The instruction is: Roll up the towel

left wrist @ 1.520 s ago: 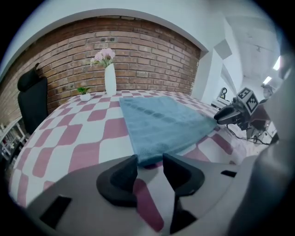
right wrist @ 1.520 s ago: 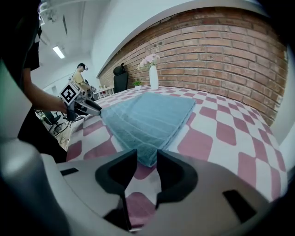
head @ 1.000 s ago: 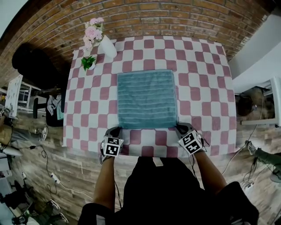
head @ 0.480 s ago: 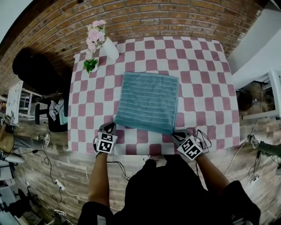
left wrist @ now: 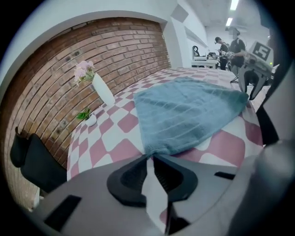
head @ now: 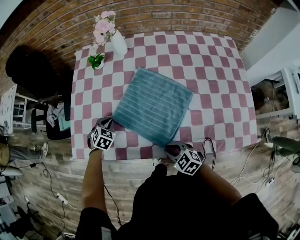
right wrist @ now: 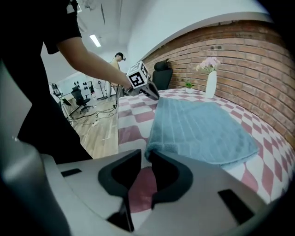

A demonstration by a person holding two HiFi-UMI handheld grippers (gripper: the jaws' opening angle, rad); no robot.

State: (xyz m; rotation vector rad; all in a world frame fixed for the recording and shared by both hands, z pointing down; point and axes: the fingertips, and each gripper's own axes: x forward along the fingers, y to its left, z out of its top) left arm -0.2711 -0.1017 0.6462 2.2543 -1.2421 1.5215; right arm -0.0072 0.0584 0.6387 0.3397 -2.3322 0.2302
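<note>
I have both claws down at the near edge of the table (head: 215, 61), each on one corner of the towel (head: 152, 105). The left claw (left wrist: 151, 156) is clenched on a corner. The cloth narrows to a point and runs in between the very tips, and lower down I see only a thin slit of tablecloth between the jaws. Those jaws have just been easing open a little, with the corner between them.

The right claw (right wrist: 145, 152) grasps the neighbouring corner. The thick folded edge sits at its tips, the jaws stand a narrow gap apart, and they too have just been opening slightly.

Ahead of both claws the towel lies flat and spread out, set askew to the checks. One edge runs from claw to claw, and the rest reaches away toward the brick wall (head: 187, 14). Well beyond the left claw, off to its left, a white vase of pink flowers (head: 118, 44) stands beside a small green plant (head: 96, 61), both clear of the towel.
</note>
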